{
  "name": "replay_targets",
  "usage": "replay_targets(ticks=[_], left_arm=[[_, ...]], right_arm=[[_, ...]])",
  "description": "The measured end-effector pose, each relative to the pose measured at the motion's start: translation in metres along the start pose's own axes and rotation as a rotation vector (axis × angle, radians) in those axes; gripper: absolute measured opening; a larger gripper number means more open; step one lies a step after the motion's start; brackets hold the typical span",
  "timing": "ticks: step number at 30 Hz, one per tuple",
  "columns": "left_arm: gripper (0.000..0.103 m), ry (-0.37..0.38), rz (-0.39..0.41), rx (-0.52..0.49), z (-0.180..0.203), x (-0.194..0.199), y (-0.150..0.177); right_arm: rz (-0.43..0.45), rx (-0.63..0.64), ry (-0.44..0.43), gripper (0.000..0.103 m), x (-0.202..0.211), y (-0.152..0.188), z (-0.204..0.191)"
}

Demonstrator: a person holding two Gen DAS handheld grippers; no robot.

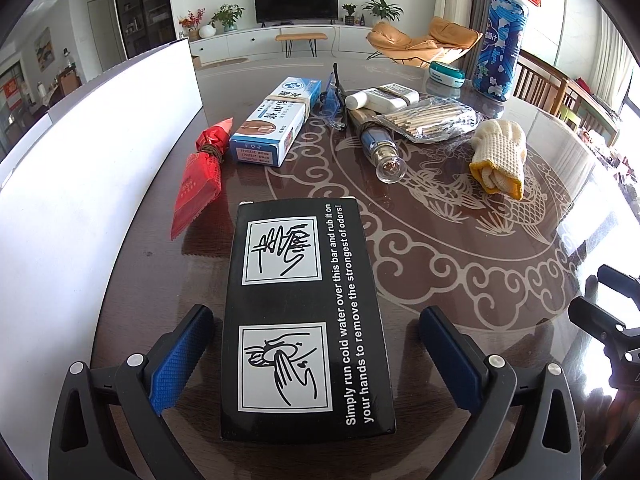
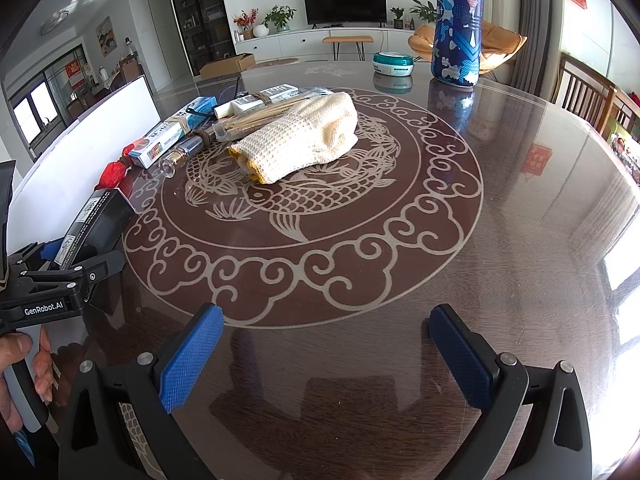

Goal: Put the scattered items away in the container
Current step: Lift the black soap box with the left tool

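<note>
The black box (image 1: 304,316) lies between the wide-open left tongs (image 1: 316,356); the right tongs (image 2: 326,354) gape over bare table (image 2: 500,220).

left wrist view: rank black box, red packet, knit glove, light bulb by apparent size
1. black box, though it lies nearest the lens, between the open left gripper fingers
2. red packet
3. knit glove, close to the packet, unsure
4. light bulb

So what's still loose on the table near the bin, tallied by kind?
Boxes: 2, black box between the open left gripper pads, blue-white box
Red packets: 1
Bulbs: 1
Stick bags: 1
Glove rolls: 1
White tubes: 1
Total: 7
</note>
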State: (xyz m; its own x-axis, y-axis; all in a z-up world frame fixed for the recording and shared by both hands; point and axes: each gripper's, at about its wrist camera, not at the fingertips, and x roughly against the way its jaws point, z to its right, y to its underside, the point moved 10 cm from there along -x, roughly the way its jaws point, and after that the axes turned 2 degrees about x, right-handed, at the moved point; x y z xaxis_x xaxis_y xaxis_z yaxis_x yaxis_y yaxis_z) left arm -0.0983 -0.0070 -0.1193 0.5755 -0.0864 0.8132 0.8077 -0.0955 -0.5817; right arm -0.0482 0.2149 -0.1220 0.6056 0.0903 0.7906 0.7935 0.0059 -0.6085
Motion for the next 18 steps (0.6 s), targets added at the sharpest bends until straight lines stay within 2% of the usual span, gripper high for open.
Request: replay_targets(ticks=[14, 16, 18], left_arm=[[0.103, -0.001, 0.001, -0.001, 0.0, 0.0, 0.0], [0.103, -0.001, 0.001, -0.001, 0.0, 0.0, 0.0], [0.103, -0.001, 0.001, -0.001, 0.0, 0.0, 0.0]], right_arm=[[-0.036, 0.063, 0.055, 0.103, -0.006, 0.002, -0.005], [-0.022, 0.036, -0.005, 0.103, -0.004, -0.001, -0.007], [-0.01, -0.03, -0.154, 0.103, 0.001, -0.007, -0.017]])
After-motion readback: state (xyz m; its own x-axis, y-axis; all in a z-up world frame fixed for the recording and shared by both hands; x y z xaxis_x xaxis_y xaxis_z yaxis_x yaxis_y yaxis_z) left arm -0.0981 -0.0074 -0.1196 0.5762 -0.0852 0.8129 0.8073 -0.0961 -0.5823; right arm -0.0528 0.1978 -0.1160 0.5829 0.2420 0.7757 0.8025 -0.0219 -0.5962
